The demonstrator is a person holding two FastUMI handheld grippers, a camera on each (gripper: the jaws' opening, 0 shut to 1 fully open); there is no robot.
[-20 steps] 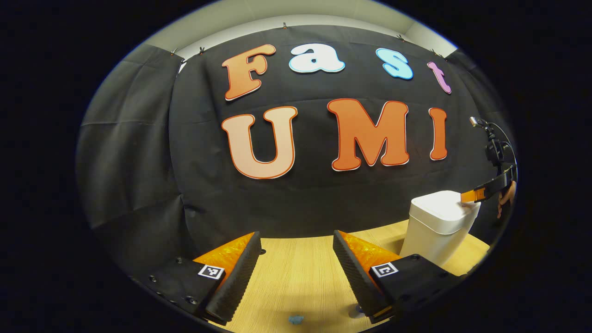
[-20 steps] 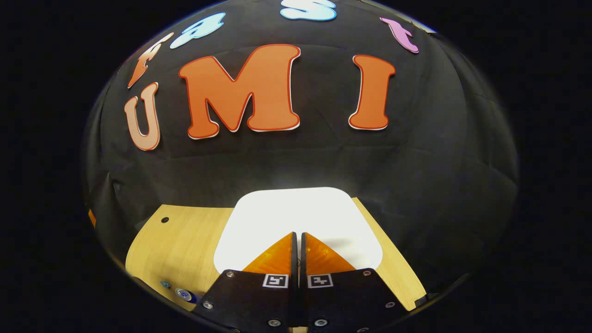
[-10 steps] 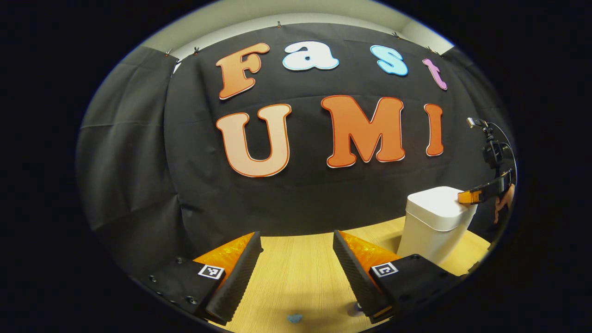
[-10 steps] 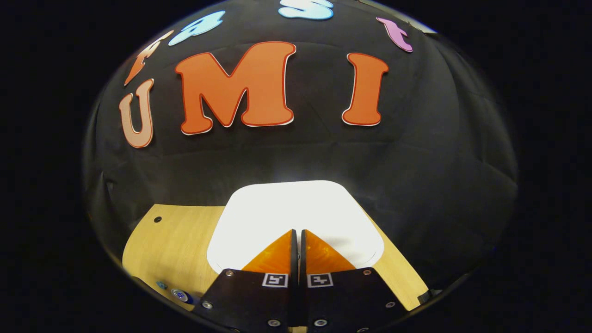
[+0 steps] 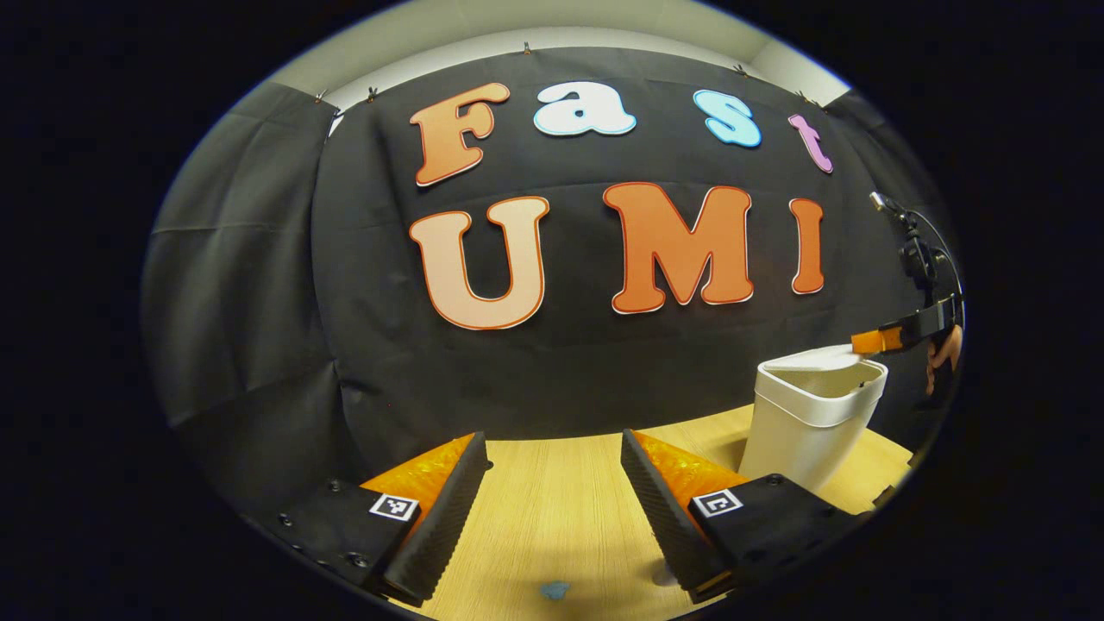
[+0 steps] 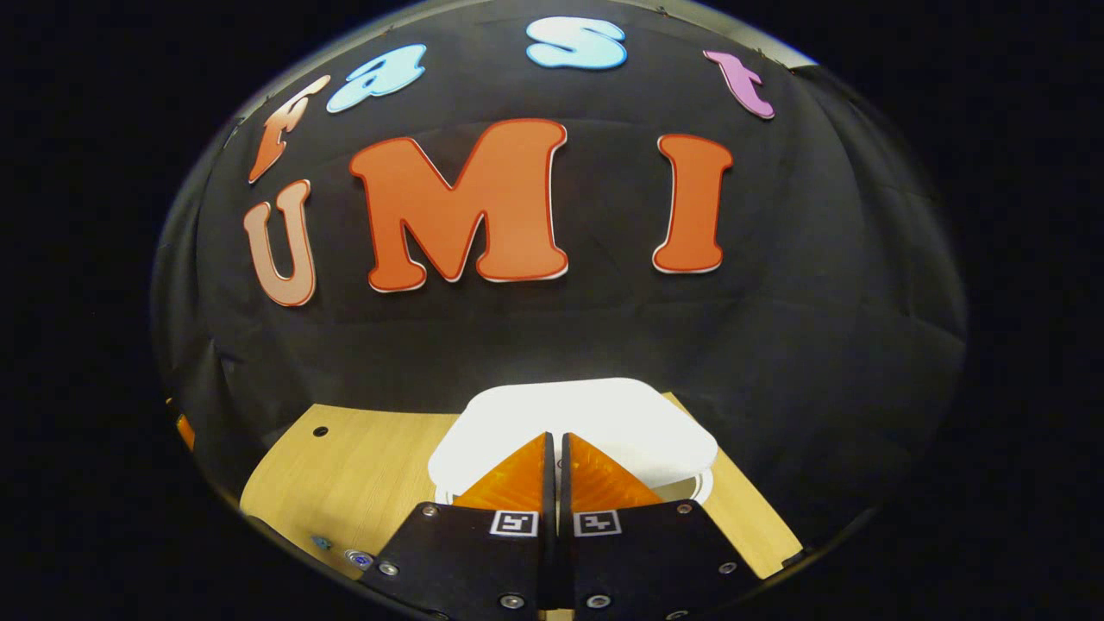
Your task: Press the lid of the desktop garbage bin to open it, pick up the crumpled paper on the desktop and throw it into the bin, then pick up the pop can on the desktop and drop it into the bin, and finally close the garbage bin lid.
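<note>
The white plastic desktop garbage bin (image 5: 806, 423) stands upright, long axis vertical, on the pale wooden desk (image 5: 552, 509) at its far right. Its flat white lid (image 6: 573, 427) is tilted, front edge lifted off the rim. The right hand-held gripper (image 6: 555, 444), clenched empty, hovers over the lid. The left hand-held gripper (image 5: 552, 492) gapes, released. Either opening or closing fits.

A: What sort of place are we in?
B: Staged recording booth, not a home. Black cloth wall (image 5: 259, 285) clipped up along the top, pale room wall (image 5: 552, 21) behind it.
A: Anything else?
B: Bare wood counter (image 5: 552, 509) w/ a small white desktop bin (image 5: 806, 427). We'd call it a lab setup.
</note>
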